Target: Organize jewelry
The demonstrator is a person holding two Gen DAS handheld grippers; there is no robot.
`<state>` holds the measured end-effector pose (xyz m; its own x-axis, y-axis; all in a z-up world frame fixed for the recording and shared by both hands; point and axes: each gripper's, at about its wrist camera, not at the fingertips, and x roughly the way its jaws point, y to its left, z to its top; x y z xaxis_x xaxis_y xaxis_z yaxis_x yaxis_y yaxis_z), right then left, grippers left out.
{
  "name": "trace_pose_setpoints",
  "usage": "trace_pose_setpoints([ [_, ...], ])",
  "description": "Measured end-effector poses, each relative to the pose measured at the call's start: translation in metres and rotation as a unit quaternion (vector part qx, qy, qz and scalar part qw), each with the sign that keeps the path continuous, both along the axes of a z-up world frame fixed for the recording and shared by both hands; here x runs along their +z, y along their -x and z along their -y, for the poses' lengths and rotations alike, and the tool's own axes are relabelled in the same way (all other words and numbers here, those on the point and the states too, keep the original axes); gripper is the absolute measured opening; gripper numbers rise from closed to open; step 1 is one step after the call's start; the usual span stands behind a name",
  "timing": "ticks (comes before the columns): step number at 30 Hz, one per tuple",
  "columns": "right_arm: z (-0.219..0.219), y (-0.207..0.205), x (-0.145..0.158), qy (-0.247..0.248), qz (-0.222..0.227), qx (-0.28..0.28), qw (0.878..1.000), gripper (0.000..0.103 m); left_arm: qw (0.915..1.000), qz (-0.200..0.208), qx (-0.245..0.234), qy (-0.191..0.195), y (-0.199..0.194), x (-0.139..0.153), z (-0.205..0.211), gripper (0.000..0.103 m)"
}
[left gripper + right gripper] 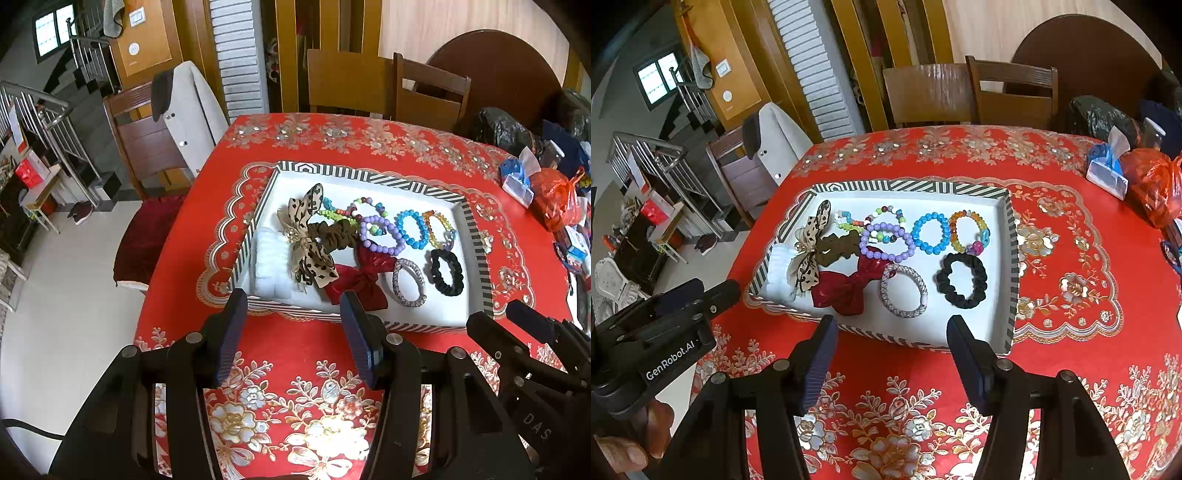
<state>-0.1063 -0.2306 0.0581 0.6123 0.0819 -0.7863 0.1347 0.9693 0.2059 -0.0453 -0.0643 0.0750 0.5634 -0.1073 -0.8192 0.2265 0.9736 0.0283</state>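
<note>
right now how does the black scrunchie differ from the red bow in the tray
The black scrunchie is a closed ring with an open middle; the red bow is a knotted bow with two spread loops. The scrunchie is matte and ruffled, the bow glossy. The scrunchie lies alone toward the tray's right side; the bow sits left of centre, touching the purple bead bracelet. Both lie flat in the striped tray.
</note>
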Motion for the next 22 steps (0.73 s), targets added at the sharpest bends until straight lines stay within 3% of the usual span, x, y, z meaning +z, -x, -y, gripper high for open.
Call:
trace_pose_setpoints([
  [22,0.019,-0.007,-0.016,0.002,-0.016,-0.014,1.0,0.061,0.9999,-0.009,-0.011,-0.002,-0.009,-0.013,0.005,0.052],
])
